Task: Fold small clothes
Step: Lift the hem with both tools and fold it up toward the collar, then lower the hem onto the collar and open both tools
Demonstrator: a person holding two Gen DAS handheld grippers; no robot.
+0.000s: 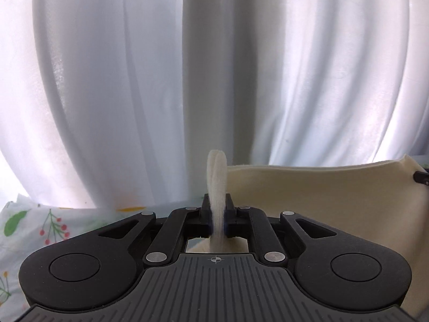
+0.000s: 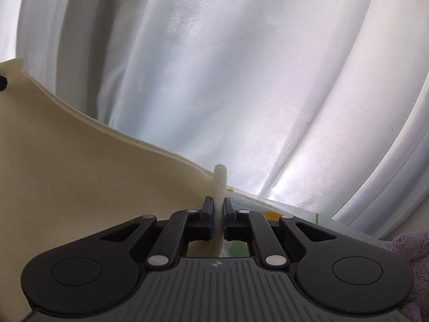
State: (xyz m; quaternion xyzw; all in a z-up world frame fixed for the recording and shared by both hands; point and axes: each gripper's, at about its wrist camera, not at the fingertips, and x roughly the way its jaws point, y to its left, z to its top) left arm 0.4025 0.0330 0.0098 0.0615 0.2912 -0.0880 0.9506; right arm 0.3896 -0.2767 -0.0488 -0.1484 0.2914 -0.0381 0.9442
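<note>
A cream garment (image 1: 316, 201) is held up off the surface, stretched between both grippers. My left gripper (image 1: 217, 214) is shut on one corner of it, and a bunched ribbed edge (image 1: 216, 177) sticks up between the fingers. The cloth runs right to the other gripper's tip (image 1: 421, 177) at the frame edge. My right gripper (image 2: 220, 214) is shut on the opposite corner, and the garment (image 2: 88, 177) spreads away to the left there. The left gripper's tip (image 2: 2, 81) shows at the far left edge.
White curtains (image 1: 187, 67) hang close behind, filling most of both views (image 2: 241, 80). A floral-print cloth (image 1: 34, 230) covers the surface below at left. A purple fuzzy item (image 2: 413, 252) sits at lower right.
</note>
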